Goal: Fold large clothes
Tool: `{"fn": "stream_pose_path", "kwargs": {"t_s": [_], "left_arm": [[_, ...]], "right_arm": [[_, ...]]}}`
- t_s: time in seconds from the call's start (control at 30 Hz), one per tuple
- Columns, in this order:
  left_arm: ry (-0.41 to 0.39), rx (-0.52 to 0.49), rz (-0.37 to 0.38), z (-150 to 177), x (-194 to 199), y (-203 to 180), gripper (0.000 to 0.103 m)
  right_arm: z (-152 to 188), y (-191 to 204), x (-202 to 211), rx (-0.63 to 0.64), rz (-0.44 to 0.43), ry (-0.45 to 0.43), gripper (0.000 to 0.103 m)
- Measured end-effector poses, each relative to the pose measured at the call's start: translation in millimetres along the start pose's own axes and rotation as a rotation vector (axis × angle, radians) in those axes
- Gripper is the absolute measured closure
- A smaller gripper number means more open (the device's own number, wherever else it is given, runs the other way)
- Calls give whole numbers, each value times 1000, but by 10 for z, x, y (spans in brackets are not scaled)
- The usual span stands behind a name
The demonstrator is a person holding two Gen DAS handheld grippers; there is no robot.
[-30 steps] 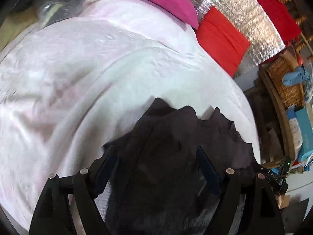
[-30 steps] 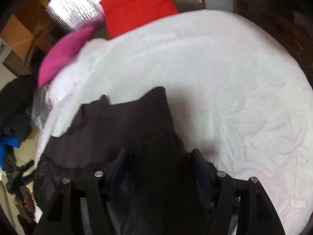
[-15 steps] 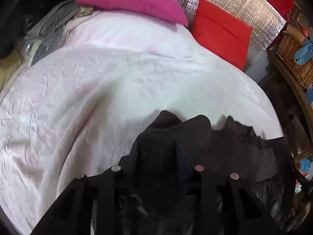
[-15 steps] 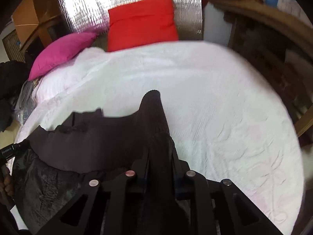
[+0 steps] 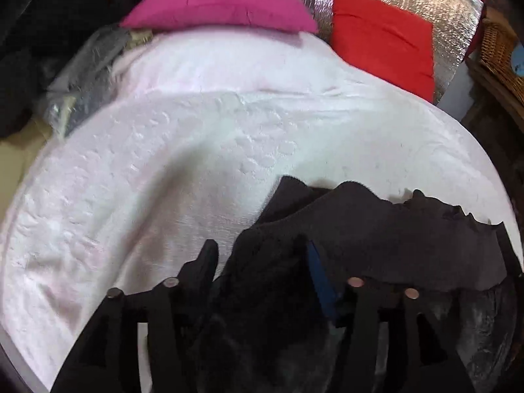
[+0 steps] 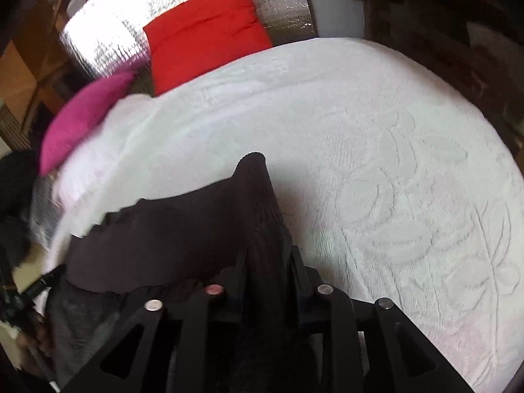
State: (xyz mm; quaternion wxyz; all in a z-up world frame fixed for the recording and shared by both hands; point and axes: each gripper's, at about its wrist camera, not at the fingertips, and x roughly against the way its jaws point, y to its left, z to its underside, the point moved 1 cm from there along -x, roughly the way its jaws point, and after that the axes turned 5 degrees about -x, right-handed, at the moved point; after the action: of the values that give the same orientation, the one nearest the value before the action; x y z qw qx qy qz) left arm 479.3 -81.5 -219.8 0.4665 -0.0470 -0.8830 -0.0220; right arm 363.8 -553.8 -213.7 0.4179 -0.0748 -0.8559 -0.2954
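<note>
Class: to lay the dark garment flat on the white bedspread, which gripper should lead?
Right. The right gripper is shut tight on the dark knitted garment; the left gripper grips more loosely.

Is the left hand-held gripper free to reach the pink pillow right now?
Probably not: the left hand-held gripper is clamped on the dark garment; the pink pillow lies across the bedspread.

One dark garment (image 5: 376, 229) lies on one bed (image 5: 163, 180) under a white textured cover. Two cushions sit at the bed's 12 o'clock end: one magenta cushion (image 5: 219, 3) and one red cushion (image 5: 383, 36). One wicker basket (image 5: 497, 52) shows at 2 o'clock. One grey clothing heap (image 5: 85, 75) lies at 10 o'clock. Two grippers: left gripper (image 5: 262, 262), right gripper (image 6: 268, 262).
</note>
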Motion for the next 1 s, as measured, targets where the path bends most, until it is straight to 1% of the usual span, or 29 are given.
{"fn": "stream_pose_path", "kwargs": {"t_s": [0.07, 0.13, 0.17, 0.2, 0.23, 0.27, 0.37, 0.47, 0.57, 0.7, 0.73, 0.77, 0.8, 0.93, 1.0], "left_arm": [[-53, -39, -42, 34, 200, -30, 37], [-114, -78, -104, 73, 406, -70, 32], [-154, -107, -137, 121, 540, -97, 30], [-192, -133, -166, 176, 669, -118, 27], [-222, -149, -186, 230, 777, -124, 26], [-249, -161, -198, 273, 871, -123, 26], [-293, -183, -218, 386, 1077, -82, 26], [-319, -184, -223, 491, 1226, -30, 26], [-327, -178, -226, 593, 1307, 34, 26], [-321, -176, -224, 771, 1398, 90, 26], [-322, -175, -227, 813, 1414, 100, 26], [-315, -171, -225, 853, 1409, 125, 26], [-307, -167, -217, 885, 1397, 140, 26], [-276, -169, -218, 988, 1342, 182, 26], [-260, -170, -219, 1039, 1304, 210, 26]], "right_arm": [[29, -46, 76, -25, -21, 14, 68], [76, -69, 215, -35, -42, 11, 60], [102, -93, 286, -36, -56, 1, 39], [144, -92, 360, -35, -71, -15, 27], [195, -84, 491, -27, -87, -51, 26], [214, -46, 562, -11, -90, -69, 26], [389, 37, 836, 50, -87, -114, 26], [624, 81, 1071, 76, -91, -161, 26], [865, 99, 1255, 111, -82, -195, 27], [1121, 101, 1364, 145, -46, -204, 29], [1179, 78, 1384, 144, -38, -202, 29], [1218, 59, 1362, 166, -41, -180, 29], [1243, 39, 1315, 159, -30, -161, 29], [1296, -64, 947, 122, 33, -16, 30], [1312, -39, 874, 140, 64, -10, 30]]}}
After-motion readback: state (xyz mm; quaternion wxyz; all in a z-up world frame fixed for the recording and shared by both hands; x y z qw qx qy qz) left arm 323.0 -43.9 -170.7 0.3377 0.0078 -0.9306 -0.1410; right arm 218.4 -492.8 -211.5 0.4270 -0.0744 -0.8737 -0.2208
